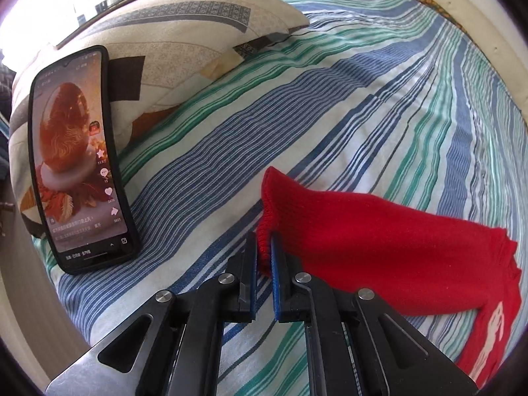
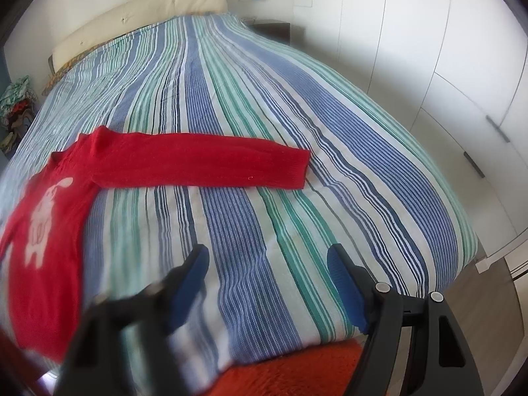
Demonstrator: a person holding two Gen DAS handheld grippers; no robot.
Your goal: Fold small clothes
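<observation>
A small red knit sweater (image 2: 59, 198) with a white rabbit figure lies on the striped bed cover (image 2: 264, 132). In the left wrist view my left gripper (image 1: 264, 247) is shut on the ribbed cuff of one red sleeve (image 1: 363, 237), which runs off to the right. In the right wrist view the other sleeve (image 2: 204, 165) lies stretched flat to the right. My right gripper (image 2: 267, 260) is open and empty above the cover, nearer than that sleeve.
A phone (image 1: 79, 158) with a lit screen leans on a patterned pillow (image 1: 184, 33) at the left. A cream headboard (image 2: 132, 16) is at the far end. White wardrobe doors (image 2: 445, 66) stand right of the bed. An orange cloth (image 2: 290, 373) lies at the near edge.
</observation>
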